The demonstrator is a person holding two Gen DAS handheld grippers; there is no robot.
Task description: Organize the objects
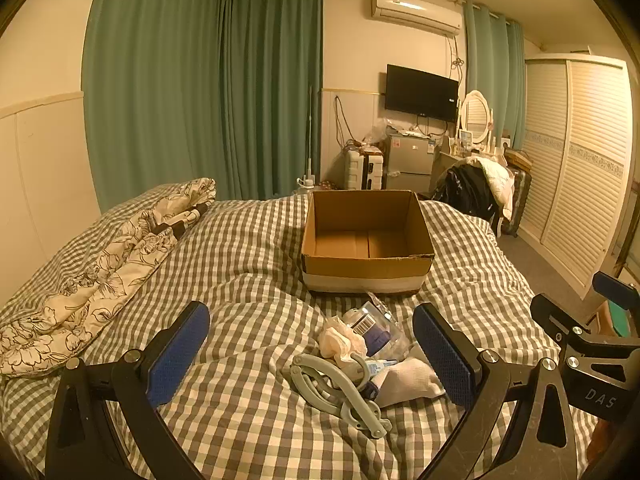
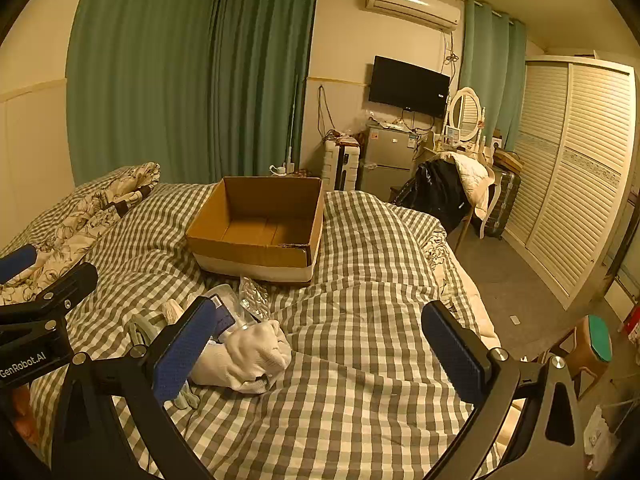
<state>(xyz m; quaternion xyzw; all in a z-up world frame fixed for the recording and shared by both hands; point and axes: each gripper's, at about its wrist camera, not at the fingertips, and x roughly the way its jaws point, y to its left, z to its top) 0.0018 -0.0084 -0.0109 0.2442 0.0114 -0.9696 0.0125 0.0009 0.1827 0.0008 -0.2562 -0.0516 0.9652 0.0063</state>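
Left claw point(image 1: 312, 354) and right claw point(image 2: 320, 350) are both spread wide, side by side, holding nothing.

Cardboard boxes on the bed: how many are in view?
1. The open cardboard box sits on the checked duvet, beyond the small pile of clutter. Nothing shows inside it; none other visible.

A: What is hanging on the cream walls?
B: Green curtains point(image 1: 208, 80) are hanging, and an air conditioner point(image 1: 416, 12) is sitting above a dark television point(image 1: 422, 92).
A: And at the right?
B: A white louvred wardrobe point(image 2: 576, 168) is standing on grey floor point(image 2: 516, 280).
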